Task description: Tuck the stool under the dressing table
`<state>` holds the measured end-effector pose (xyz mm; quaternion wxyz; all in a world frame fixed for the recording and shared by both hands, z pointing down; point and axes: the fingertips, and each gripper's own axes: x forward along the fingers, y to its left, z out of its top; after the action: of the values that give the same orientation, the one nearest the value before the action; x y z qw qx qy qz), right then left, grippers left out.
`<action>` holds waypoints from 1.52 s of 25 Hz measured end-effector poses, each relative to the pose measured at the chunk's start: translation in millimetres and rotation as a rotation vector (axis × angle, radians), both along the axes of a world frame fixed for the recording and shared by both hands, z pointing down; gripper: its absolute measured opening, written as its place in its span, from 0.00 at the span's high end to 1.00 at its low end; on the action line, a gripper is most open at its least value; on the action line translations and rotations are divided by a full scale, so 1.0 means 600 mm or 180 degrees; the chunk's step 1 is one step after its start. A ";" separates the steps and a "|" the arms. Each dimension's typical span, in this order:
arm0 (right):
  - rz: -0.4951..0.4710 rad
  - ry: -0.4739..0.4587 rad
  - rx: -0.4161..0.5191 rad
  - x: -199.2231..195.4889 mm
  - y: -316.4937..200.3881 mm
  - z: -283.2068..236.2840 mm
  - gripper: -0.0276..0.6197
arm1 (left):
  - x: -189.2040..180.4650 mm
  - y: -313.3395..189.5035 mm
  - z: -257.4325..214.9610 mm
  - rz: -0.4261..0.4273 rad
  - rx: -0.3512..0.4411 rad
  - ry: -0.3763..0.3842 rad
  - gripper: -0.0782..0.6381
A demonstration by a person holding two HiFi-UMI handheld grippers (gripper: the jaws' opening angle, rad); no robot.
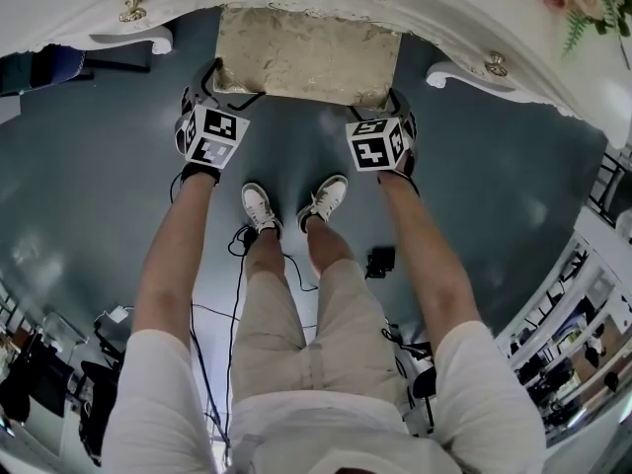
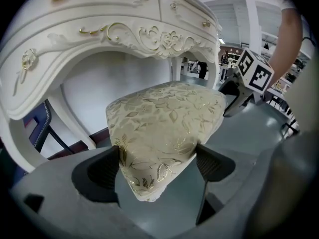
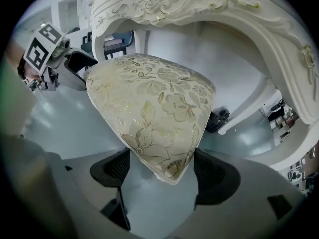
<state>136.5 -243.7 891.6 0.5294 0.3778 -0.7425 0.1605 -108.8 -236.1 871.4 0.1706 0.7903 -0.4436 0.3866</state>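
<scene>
While both tongs clamp the stool [image 1: 306,57], it sits partway under the counter [image 1: 99,3]. The seat's far edge is hidden beneath the counter's front, and the near edge is out toward the person. Left tongs [image 2: 158,166] are closed on the seat's near-left corner, both pads against the gold floral fabric. Right tongs [image 3: 162,172] grip the near-right corner the same way, held only as far apart as the cushion is thick. 2 corners, 2 grips. White shoes [image 1: 259,205] stand just behind the stool on the grey floor [image 1: 99,186]. The counter's carved arch hangs over the seat in both gripper views.
</scene>
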 end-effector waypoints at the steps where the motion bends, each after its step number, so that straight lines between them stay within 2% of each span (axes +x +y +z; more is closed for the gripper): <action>1: -0.0004 -0.0007 0.0011 -0.001 -0.009 0.000 0.34 | 0.000 -0.008 0.000 -0.0011 0.0012 0.0002 0.21; 14: -0.0080 -0.0058 0.0114 -0.004 -0.090 0.000 0.34 | -0.002 -0.080 -0.002 -0.0104 0.0163 0.0109 0.21; 27: -0.0069 -0.0077 0.0269 -0.013 -0.170 -0.001 0.34 | -0.010 -0.166 -0.013 -0.0036 0.0250 0.0126 0.21; 38: 0.0015 -0.0141 0.0298 -0.014 -0.188 -0.001 0.33 | -0.012 -0.184 -0.016 0.0012 0.0314 0.0201 0.21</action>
<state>128.1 -356.8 891.0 0.4942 0.4003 -0.7598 0.1351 -116.2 -346.5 862.0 0.1446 0.8103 -0.4551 0.3396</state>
